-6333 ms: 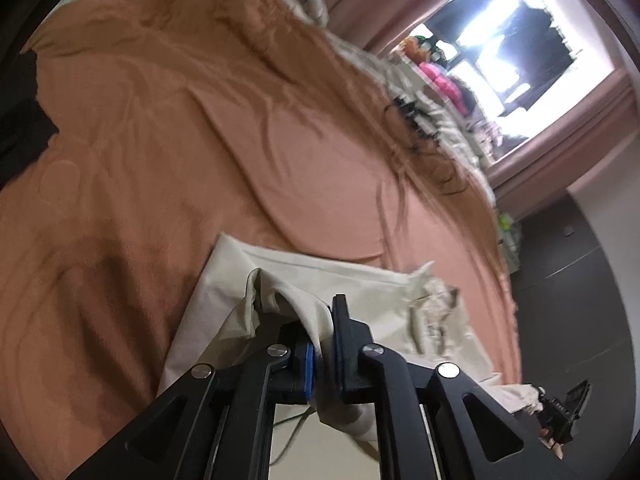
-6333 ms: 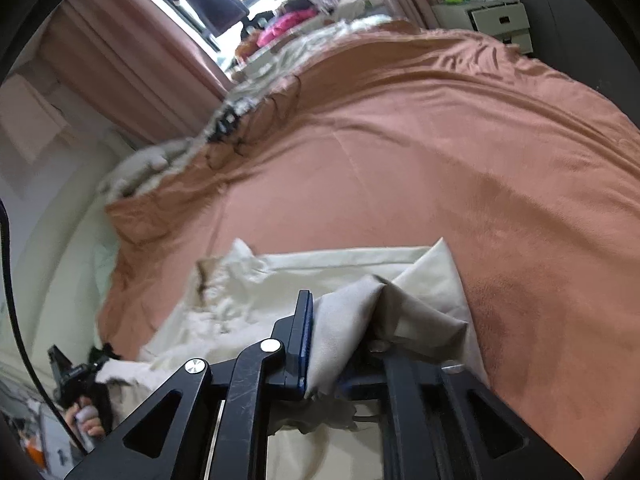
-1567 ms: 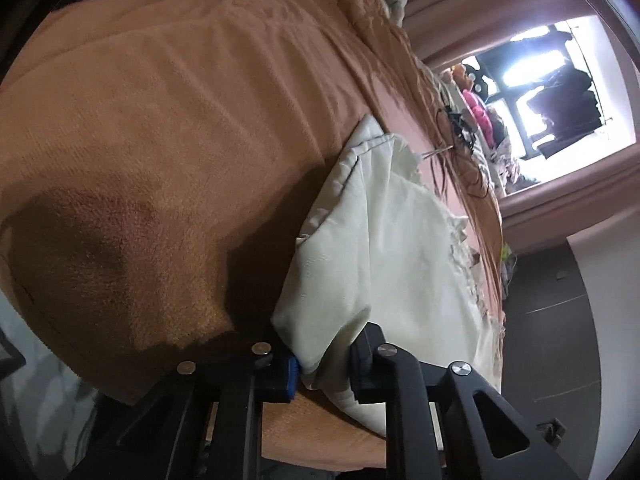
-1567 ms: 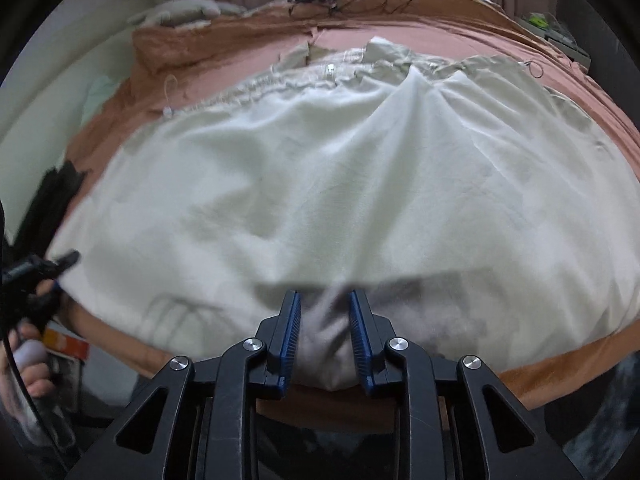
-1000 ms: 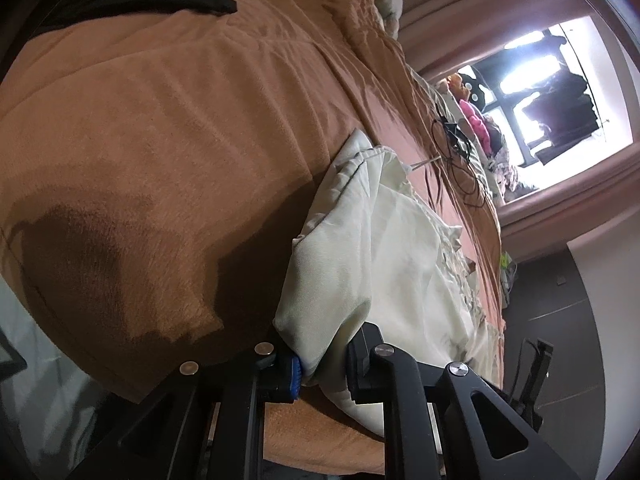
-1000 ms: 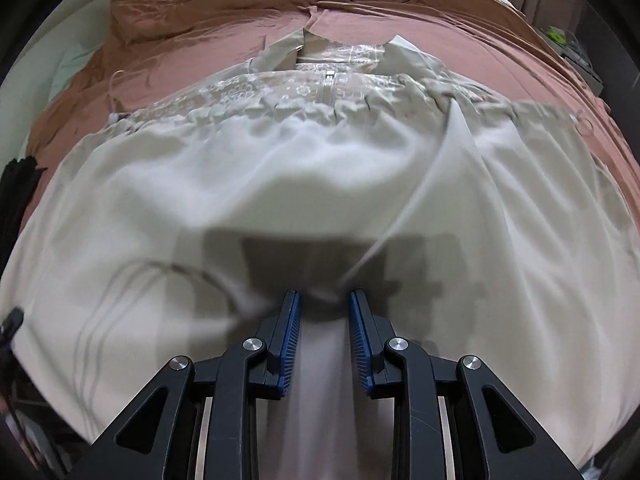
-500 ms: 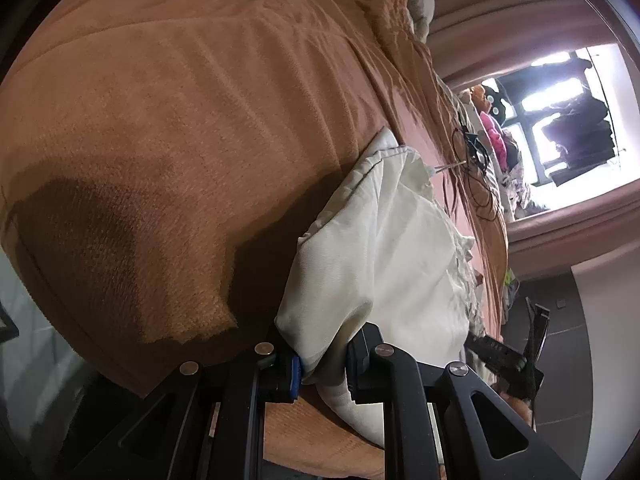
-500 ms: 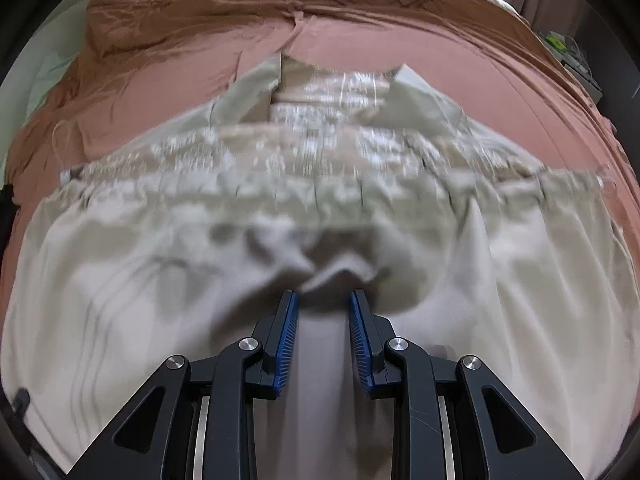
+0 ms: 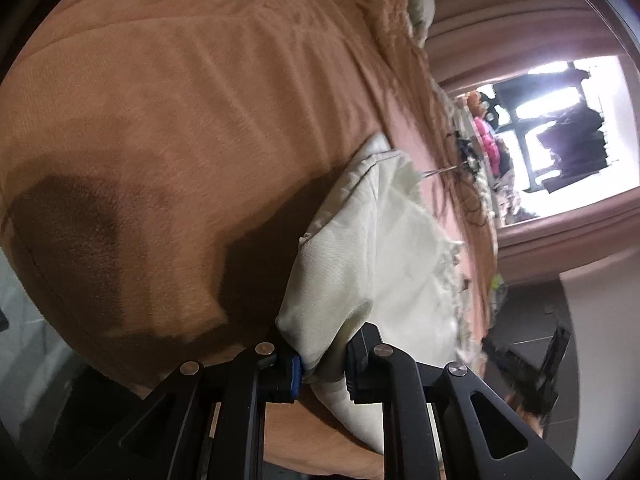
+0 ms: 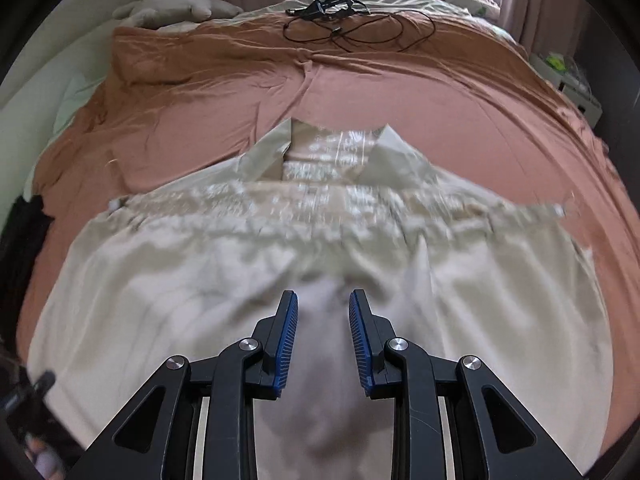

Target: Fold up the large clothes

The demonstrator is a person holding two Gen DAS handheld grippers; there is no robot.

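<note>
Your left gripper (image 9: 322,354) is clamped on a bunched edge of the cream shirt (image 10: 320,240), cloth pinched between its pads; your right gripper (image 10: 323,334) has its jaws narrowly apart with the shirt's fabric running up between the blue pads (image 10: 287,340), whether they press it you cannot tell, blur; shirt lies spread, collar away from you, on the rust-brown bedspread (image 10: 400,92); black cables (image 10: 344,24) near the far edge of the bed.

Cream garment (image 10: 208,280) spread wide on orange bedspread (image 10: 440,104), collar far side
</note>
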